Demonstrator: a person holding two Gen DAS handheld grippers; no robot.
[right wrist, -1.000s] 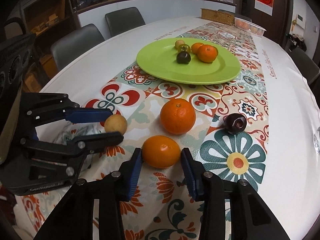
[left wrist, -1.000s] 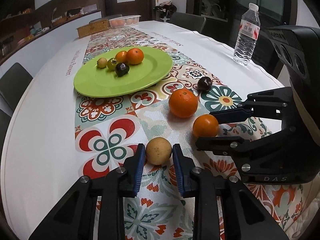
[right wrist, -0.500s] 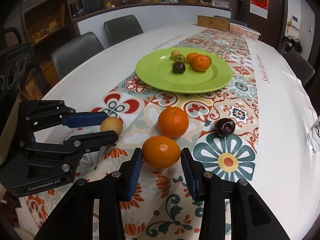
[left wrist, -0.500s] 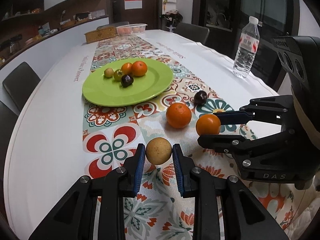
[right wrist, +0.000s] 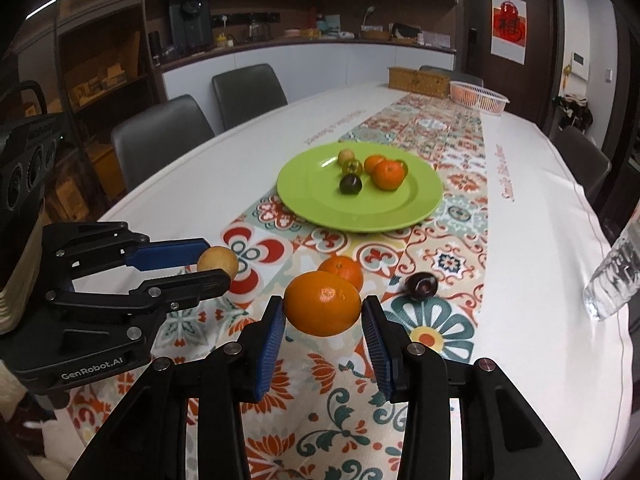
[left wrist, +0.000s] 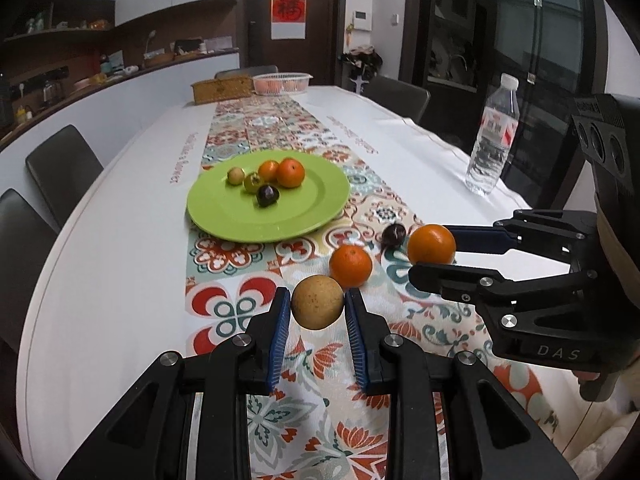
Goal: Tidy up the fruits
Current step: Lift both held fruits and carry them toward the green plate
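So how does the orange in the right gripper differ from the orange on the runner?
The held orange is clamped in the right gripper, off the cloth; the loose orange rests on the runner, untouched. The held one looks a lighter orange. Both are round and off the plate.

Plate: lime green, bearing orange, yellow-green and dark purple fruit. Table runner: floral tiles in red, teal and orange on a white tablecloth. Grippers: black, blue pads.
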